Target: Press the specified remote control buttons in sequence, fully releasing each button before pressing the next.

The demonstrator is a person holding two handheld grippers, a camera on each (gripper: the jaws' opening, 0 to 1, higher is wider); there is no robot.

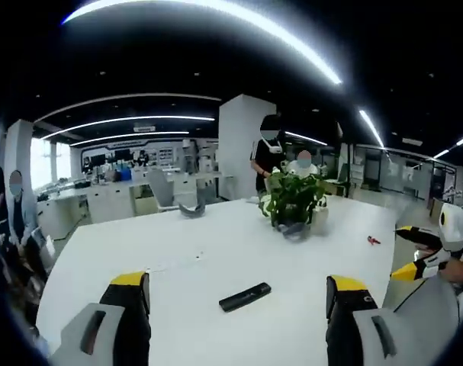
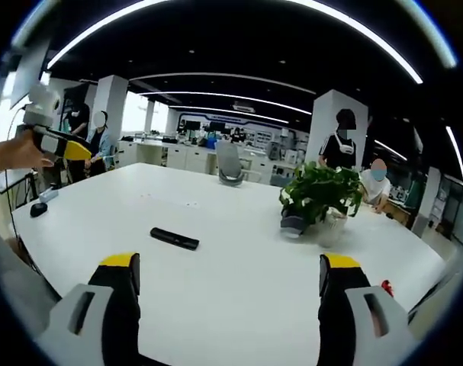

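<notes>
While you hold both tools up over the white table (image 1: 216, 252), neither touches anything. Your left gripper (image 1: 237, 293) has its jaws spread wide, nothing between them; the black remote control (image 1: 245, 296) lies flat on the table just ahead, between the yellow tips, apart from both. Your right gripper (image 2: 228, 274) is also spread wide and empty; in the right gripper view the remote control (image 2: 175, 239) sits ahead, toward the left jaw, clear of it. A potted plant (image 1: 294, 200) stands farther back on the table. A small red object (image 1: 374, 240) lies near the table's right edge. People stand and sit behind the table.
</notes>
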